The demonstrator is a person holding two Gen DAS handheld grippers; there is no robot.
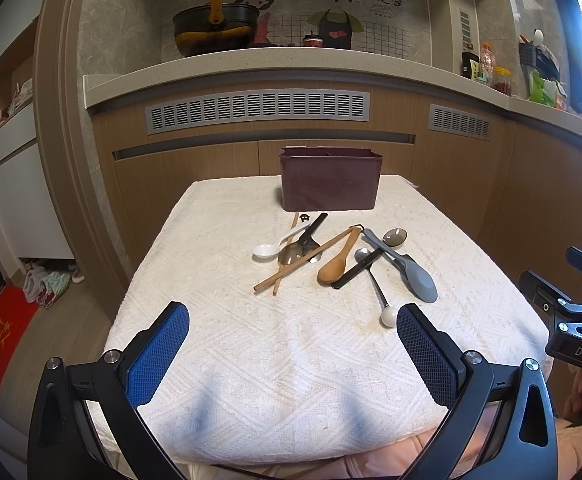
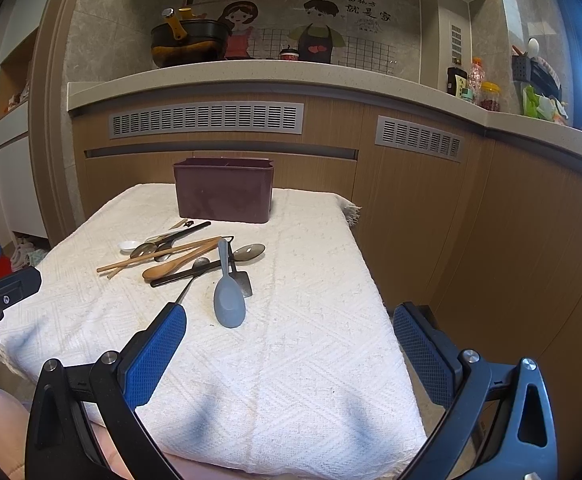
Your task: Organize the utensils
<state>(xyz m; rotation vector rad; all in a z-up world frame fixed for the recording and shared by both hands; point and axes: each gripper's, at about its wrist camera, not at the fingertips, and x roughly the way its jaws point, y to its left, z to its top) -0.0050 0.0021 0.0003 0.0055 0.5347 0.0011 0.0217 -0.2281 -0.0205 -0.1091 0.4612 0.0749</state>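
Left gripper (image 1: 293, 354), right gripper (image 2: 290, 354): fingers spread, empty, above white cloth (image 1: 251, 360). Utensil pile (image 1: 331, 258) before brown box (image 1: 329, 178).

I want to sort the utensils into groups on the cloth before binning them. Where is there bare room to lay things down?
Free: the near stretch of the white cloth between the utensil pile and both open grippers, plus the strip right of the grey rice paddle. Crowded: the middle, from the white spoon to the paddle, just before the brown bin.
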